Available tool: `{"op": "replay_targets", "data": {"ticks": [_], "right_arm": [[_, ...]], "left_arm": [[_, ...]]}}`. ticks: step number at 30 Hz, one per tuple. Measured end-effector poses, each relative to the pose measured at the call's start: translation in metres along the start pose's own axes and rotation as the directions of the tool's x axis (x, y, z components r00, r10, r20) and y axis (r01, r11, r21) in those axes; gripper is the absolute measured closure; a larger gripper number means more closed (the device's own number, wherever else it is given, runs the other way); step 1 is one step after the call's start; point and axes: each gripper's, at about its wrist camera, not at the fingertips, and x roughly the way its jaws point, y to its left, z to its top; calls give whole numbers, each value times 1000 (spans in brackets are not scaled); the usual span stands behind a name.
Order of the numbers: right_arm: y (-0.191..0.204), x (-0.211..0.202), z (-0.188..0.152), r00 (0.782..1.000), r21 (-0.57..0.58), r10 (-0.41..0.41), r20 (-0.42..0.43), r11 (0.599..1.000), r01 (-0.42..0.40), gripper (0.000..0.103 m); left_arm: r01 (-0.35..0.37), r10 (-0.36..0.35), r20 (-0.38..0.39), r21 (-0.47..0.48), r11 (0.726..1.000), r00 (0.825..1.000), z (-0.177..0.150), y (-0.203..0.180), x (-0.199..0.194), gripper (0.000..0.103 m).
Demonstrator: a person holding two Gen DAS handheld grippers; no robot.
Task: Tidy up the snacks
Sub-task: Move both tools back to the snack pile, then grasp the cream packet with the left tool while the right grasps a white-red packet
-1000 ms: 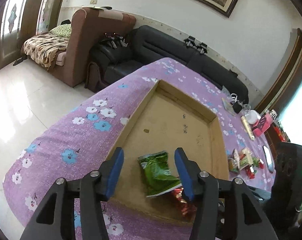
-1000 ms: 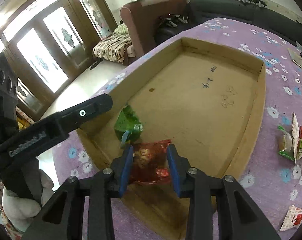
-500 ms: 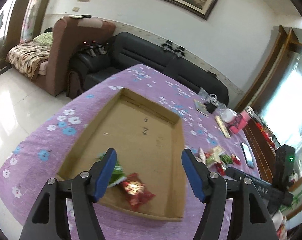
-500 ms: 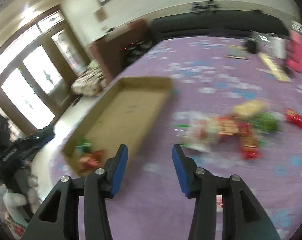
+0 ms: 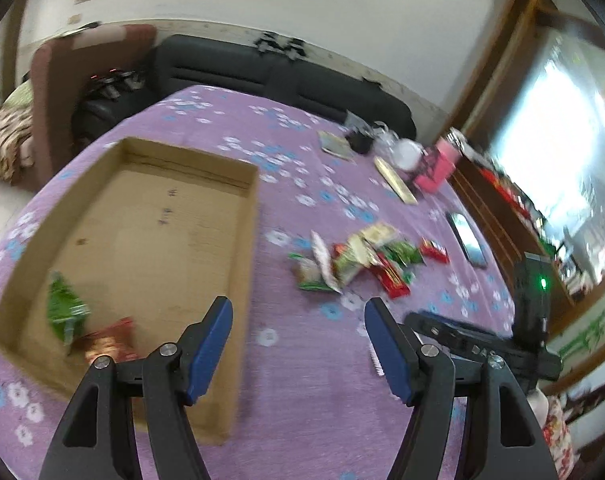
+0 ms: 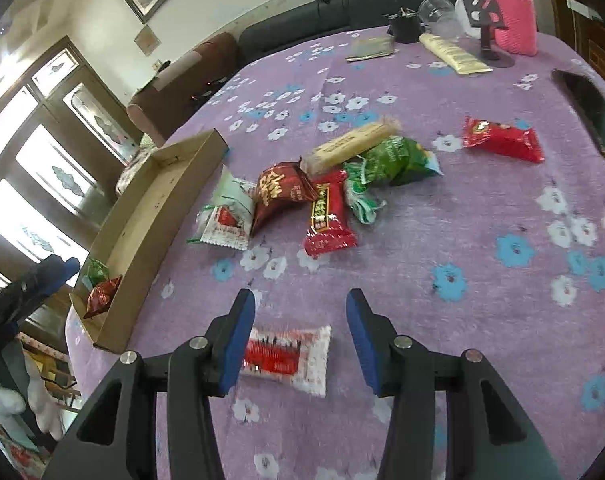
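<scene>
A shallow cardboard tray [image 5: 246, 240] lies on the purple flowered tablecloth and holds a green packet [image 5: 64, 308] and a red packet [image 5: 110, 346] in its near corner. A pile of several snack packets [image 5: 354, 264] lies to its right. My left gripper [image 5: 298, 340] is open and empty, above the tray's right wall. My right gripper [image 6: 300, 330] is open over a red and white packet [image 6: 286, 354] that lies on the cloth between its fingers. The pile [image 6: 326, 184], the tray [image 6: 142, 240] and a lone red packet [image 6: 502, 140] show beyond.
At the table's far end stand a pink box [image 6: 514, 16], a clear cup [image 6: 438, 12], a long cream packet [image 6: 454, 54] and a booklet [image 6: 370, 48]. A dark phone [image 6: 594, 114] lies at the right edge. A black sofa [image 5: 286, 76] runs behind the table.
Both grippers have swung right, away from the tray's near corner. The right one let go of the red packet in the tray and now hangs open over the red and white packet.
</scene>
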Motion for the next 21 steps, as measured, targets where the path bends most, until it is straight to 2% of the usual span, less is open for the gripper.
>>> {"op": "replay_targets", "data": {"ticks": [4,8,10,14,16,18,21], "right_arm": [[-6,1,-1,998,28,58,15,998,-59,57],[-12,-3,-2,997,42,69,27,997,-71,57],[-14,-4,-1,997,52,70,31,996,-72,57],[-23,-4,0,996,90,83,31,992,-85,57],[-26,-4,1,995,103,91,34,990,-94,57],[-27,-4,2,995,110,92,36,989,-95,56],[-27,-4,2,995,108,92,36,990,-95,56]], "left_arm": [[18,-15,-24,122,992,1000,5,-32,27,31],[22,-11,-48,254,967,999,13,-59,65,31],[28,-14,-50,298,954,999,22,-68,83,32],[17,9,-76,328,944,997,38,-71,117,34],[22,11,-97,332,943,995,43,-70,130,44],[29,21,-141,340,940,990,43,-69,145,76],[46,4,-153,325,945,988,38,-67,146,80]]}}
